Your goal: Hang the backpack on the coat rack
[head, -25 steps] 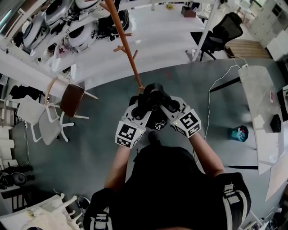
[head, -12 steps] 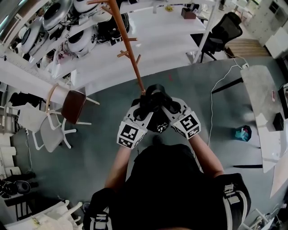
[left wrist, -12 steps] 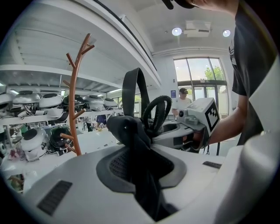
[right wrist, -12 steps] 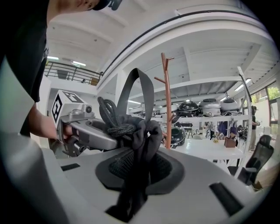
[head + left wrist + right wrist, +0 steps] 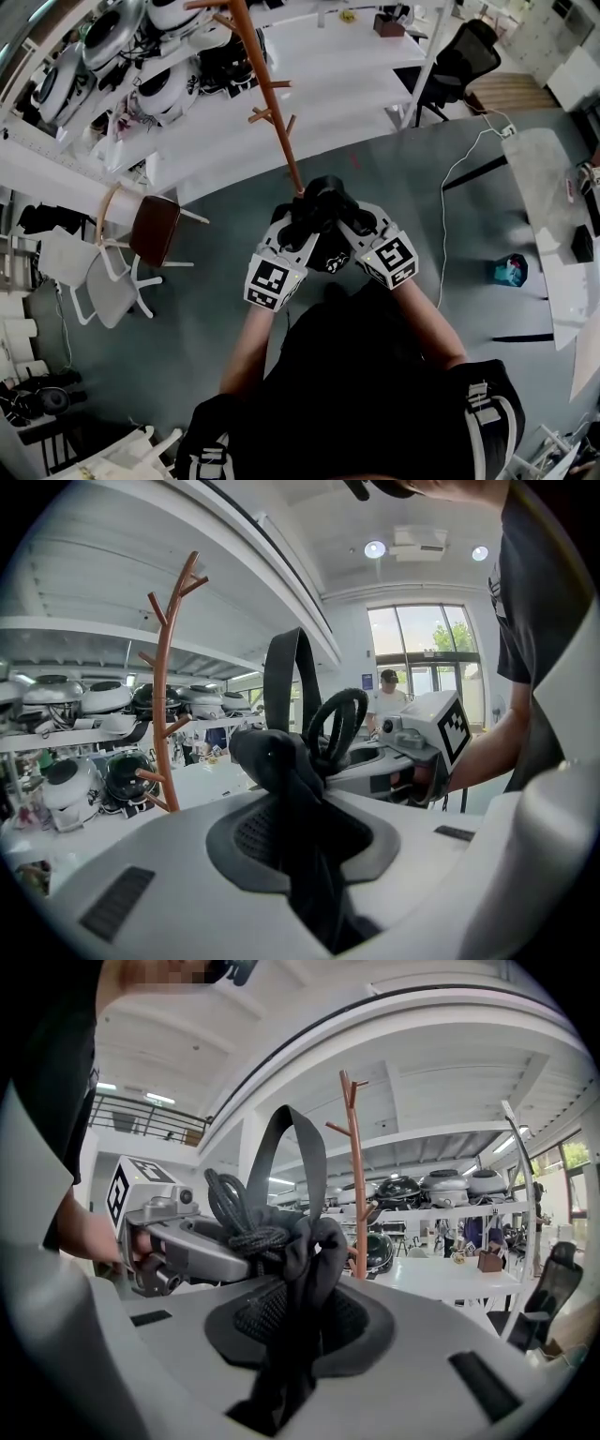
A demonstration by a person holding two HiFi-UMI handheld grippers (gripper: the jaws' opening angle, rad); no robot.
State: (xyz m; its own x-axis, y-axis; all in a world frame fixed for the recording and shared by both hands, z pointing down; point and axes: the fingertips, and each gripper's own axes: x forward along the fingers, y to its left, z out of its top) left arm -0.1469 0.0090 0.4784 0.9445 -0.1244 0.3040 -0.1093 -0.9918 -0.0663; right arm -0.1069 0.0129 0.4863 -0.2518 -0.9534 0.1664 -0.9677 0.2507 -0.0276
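The black backpack [image 5: 319, 208] hangs by its top between my two grippers, just in front of the foot of the brown coat rack [image 5: 267, 103]. My left gripper [image 5: 296, 225] is shut on a bunch of its black fabric [image 5: 281, 761], and the carry loop [image 5: 339, 719] stands up behind the jaws. My right gripper [image 5: 345, 217] is shut on the fabric [image 5: 305, 1241] from the other side, beside a grey strap [image 5: 291, 1152]. The coat rack [image 5: 164, 714] rises to the left of the left gripper, its pegs bare. In the right gripper view the coat rack [image 5: 356, 1176] stands straight ahead.
White tables [image 5: 309, 84] behind the rack carry several helmets [image 5: 164, 80]. A brown chair [image 5: 150, 230] and a white chair [image 5: 89, 272] stand to the left, a black office chair [image 5: 459, 66] at the back right. A cable [image 5: 450, 187] and a teal object [image 5: 511, 270] lie on the floor. A person [image 5: 387, 696] stands far off.
Both grippers have carried the backpack forward, closer to the coat rack's pole. Their hold on the fabric is the same.
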